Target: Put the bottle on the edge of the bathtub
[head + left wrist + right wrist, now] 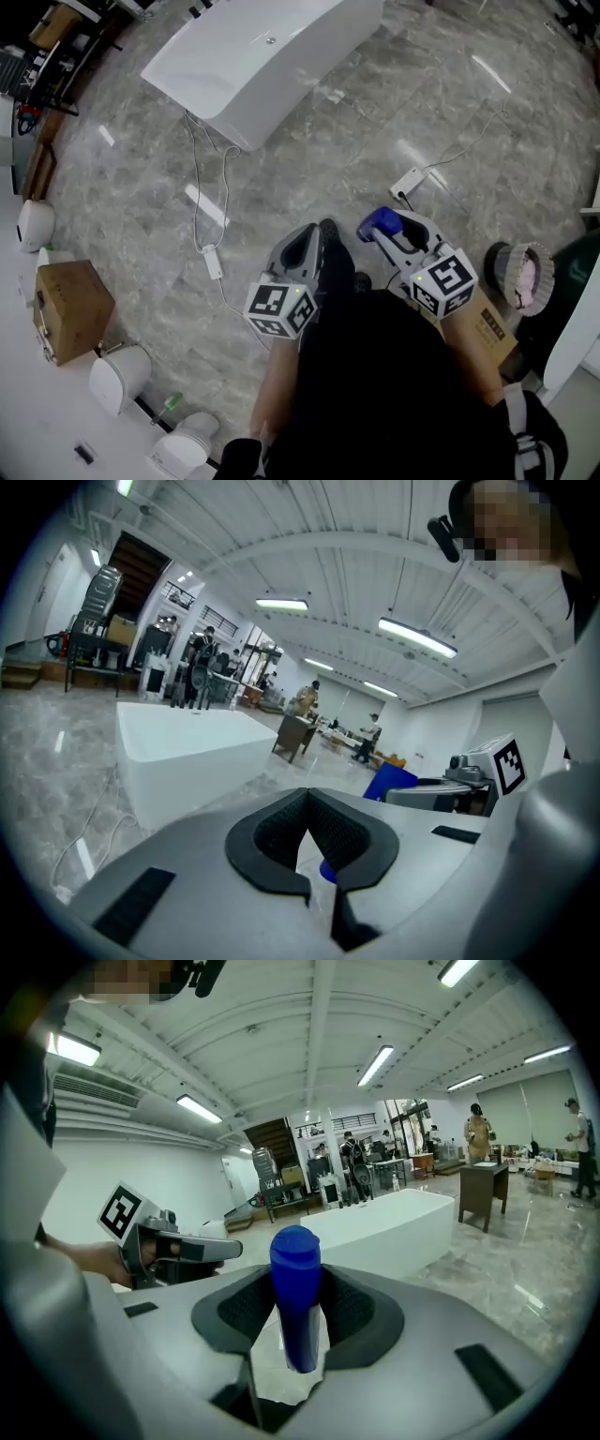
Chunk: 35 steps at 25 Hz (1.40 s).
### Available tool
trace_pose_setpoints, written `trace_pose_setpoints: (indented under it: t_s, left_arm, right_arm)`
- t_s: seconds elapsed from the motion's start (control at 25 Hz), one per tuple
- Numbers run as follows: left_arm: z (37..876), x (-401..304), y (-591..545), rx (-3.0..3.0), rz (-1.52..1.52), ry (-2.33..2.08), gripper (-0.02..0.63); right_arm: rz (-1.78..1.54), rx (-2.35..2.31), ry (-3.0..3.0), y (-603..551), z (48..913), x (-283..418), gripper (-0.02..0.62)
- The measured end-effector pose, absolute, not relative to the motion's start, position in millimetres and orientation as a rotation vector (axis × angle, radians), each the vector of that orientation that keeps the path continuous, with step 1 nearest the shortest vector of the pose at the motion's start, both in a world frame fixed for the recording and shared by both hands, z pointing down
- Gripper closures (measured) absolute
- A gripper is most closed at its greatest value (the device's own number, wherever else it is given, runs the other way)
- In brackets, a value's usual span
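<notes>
Grey marble floor (309,178), white bathtub (262,56) well apart, right gripper (385,231) clamped on blue bottle (295,1279), left gripper (313,234) closed, empty.

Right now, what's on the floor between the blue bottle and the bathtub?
In the head view, only bare grey floor lies between the blue bottle and the bathtub; a white power strip sits just aside.

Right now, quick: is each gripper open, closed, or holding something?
Left gripper: closed, nothing between its jaws.
Right gripper: closed on the blue bottle.
</notes>
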<state>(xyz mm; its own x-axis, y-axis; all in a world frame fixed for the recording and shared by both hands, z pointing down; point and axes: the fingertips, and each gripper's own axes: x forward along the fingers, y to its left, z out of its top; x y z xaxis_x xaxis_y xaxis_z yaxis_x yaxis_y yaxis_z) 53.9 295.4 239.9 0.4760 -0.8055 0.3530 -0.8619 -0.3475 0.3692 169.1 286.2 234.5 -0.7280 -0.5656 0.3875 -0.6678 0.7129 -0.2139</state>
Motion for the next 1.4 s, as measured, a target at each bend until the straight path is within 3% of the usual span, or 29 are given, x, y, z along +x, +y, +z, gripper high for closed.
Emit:
trace_pose_setpoints:
  t_s: [0.52,1.12,1.4]
  left_arm:
    - [224.5,-11.5,141.4,2.281,0.093,-1.362,0.595]
    - [242.1,-32.7,47.1,2.083,0.067,-1.523,0.595]
    - [238.0,-7.6,-36.5,1.931,-0.001,-1.672,0.595]
  right_arm:
    - [0.393,0.956,-2.628,144.6,208.1,101.1,0.443]
    - [0.424,0.688,-2.643,12.2,231.8,75.6,0.443]
    - [0.393,0.432,-2.612,-89.1,259.2,87.1,0.443]
